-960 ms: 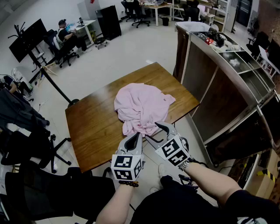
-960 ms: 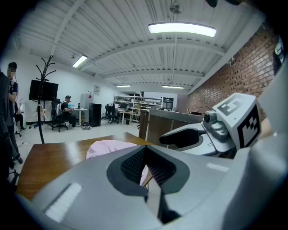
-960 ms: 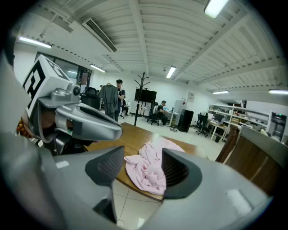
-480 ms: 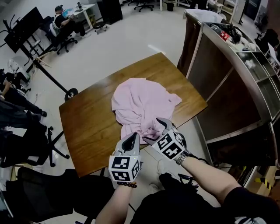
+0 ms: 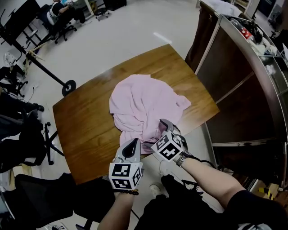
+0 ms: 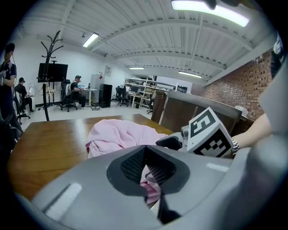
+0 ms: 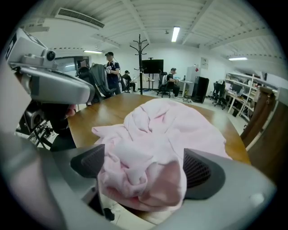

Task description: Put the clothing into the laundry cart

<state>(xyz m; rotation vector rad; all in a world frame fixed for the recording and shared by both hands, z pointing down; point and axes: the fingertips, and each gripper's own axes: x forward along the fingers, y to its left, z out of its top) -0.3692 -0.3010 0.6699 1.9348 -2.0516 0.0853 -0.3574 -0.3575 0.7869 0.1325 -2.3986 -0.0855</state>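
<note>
A crumpled pink garment [image 5: 139,103] lies on the wooden table [image 5: 85,130], its near edge bunched at the table's front. My right gripper [image 5: 154,133] is tilted down over that bunch. Its jaws have just been opening and now stand wide, with the pink bunch [image 7: 144,170] between the pads [image 7: 204,173] and not squeezed. My left gripper [image 5: 133,144] sits just left of it at the table's front edge, its jaws shut [image 6: 146,164], and the garment [image 6: 117,134] shows beyond them. A tall brown-sided bin with a metal rim [image 5: 234,76] stands right of the table.
Black chairs [image 5: 27,148] crowd the table's left side. A wheeled screen stand [image 5: 49,67] is on the floor beyond the table. People sit at desks far back [image 5: 58,9]. A coat rack [image 7: 140,63] stands behind the table.
The right gripper's jaws have spread wide and moved forward over the garment's near bunch. The left gripper has stayed shut at the table's front edge.
</note>
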